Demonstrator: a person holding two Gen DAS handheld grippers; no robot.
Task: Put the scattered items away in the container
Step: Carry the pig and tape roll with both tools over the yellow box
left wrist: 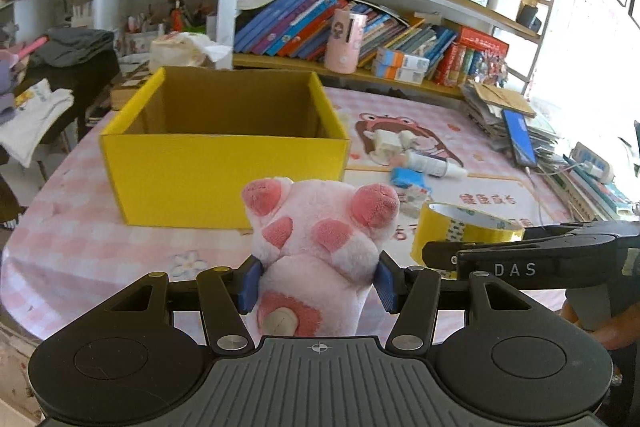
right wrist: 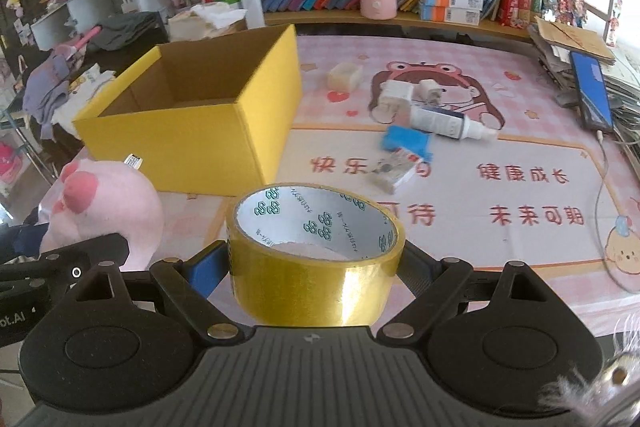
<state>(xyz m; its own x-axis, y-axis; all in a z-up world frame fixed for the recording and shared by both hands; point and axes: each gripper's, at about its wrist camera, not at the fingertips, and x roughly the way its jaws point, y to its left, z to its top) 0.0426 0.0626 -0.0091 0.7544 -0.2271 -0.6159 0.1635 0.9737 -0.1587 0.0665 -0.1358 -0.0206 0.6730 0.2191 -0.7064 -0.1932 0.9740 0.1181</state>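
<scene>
Left gripper: half closed, blue pads pressed into both sides of a pink plush toy, paws pointing up and forward.
Right gripper: jaws wide, clamped across a roll of yellow tape, the roll's hole facing up.
Box: yellow cardboard, open top, nothing visible inside; it stands on the pink table mat.
Key relation: the box lies straight ahead of the left gripper and ahead-left of the right one; its long side faces the left gripper, so the plush looks nearer to the rim.
Grippers: side by side, close; the right one's arm shows just right of the plush.
Still loose: 2 white plugs, a white tube, a blue packet, a small carton.
Next, judged: carry both over the near wall, then release.
</scene>
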